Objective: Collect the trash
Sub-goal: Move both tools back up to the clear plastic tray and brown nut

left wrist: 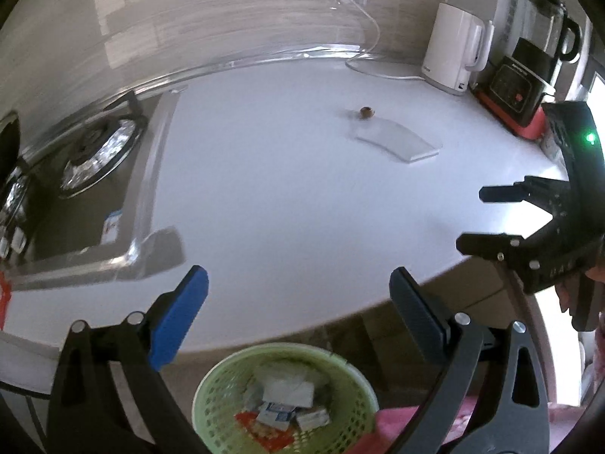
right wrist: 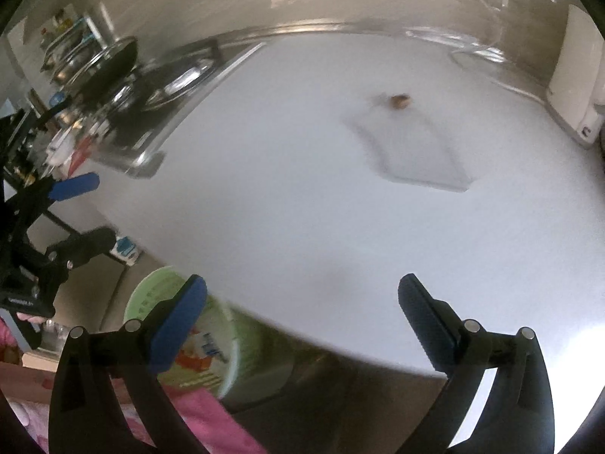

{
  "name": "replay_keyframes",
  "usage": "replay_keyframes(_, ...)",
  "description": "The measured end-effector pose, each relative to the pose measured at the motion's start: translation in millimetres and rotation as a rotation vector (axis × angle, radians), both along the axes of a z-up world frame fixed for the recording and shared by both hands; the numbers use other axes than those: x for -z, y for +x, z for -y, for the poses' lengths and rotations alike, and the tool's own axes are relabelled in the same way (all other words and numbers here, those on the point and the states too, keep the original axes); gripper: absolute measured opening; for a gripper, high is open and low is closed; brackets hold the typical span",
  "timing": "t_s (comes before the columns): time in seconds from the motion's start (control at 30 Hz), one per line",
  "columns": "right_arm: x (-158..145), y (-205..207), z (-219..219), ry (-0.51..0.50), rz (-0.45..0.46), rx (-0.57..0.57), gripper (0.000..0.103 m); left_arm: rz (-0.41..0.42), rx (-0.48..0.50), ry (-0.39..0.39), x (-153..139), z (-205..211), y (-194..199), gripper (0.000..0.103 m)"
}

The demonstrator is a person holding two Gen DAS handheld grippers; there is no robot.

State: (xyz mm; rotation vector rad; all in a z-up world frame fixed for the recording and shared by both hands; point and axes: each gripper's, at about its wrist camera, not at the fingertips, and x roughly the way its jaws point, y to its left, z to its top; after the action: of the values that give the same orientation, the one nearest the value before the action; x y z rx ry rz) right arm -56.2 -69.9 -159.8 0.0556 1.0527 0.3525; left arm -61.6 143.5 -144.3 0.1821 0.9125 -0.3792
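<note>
A green mesh trash basket sits on the floor below the counter's front edge and holds several wrappers. It also shows in the right wrist view. A small brown nut-like scrap and a clear flat plastic piece lie on the white counter; both show blurred in the right wrist view, the scrap and the plastic piece. My left gripper is open and empty above the basket. My right gripper is open and empty over the counter's front edge; it also shows in the left wrist view.
A gas stove is set in the counter at the left. A white kettle and a black-and-red blender stand at the back right, with a cable on the counter. Pink cloth lies below.
</note>
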Motion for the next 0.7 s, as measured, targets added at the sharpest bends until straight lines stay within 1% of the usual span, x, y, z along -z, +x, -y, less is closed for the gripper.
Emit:
replay_keyframes(0.17,-5.5,37.8,34.4,-0.011,0.036,-0.005,0.1,-0.009,-0.001,0.01,-0.4,33.1,24.3,0.092)
replay_keyframes(0.33,-13.5,82.6,56.4,-0.028,0.126,-0.036,0.1,-0.026,-0.008,0.021,0.8,61.5,47.3,0.092)
replay_keyframes(0.4,-12.9,99.9,61.0,-0.018,0.145,-0.045,0.099,-0.027,-0.012,0.03,0.9,68.9,52.7,0.092)
replay_keyframes(0.53,-4.2,133.9,59.9,0.044,0.137,-0.047,0.079,-0.036,-0.036,0.018,-0.4,75.8,61.4,0.092)
replay_keyframes(0.57,-2.4,139.0,58.3,0.056,0.137,-0.044,0.077,-0.043,-0.048,0.005,-0.7,75.8,63.1,0.092)
replay_keyframes(0.63,2.8,148.6,52.5,0.073,0.134,-0.044,0.068,-0.045,-0.062,-0.004,-1.0,74.5,64.5,0.092)
replay_keyframes(0.7,9.5,158.6,47.2,0.081,0.125,-0.048,0.063,-0.043,-0.077,-0.006,-0.5,73.2,64.9,0.092)
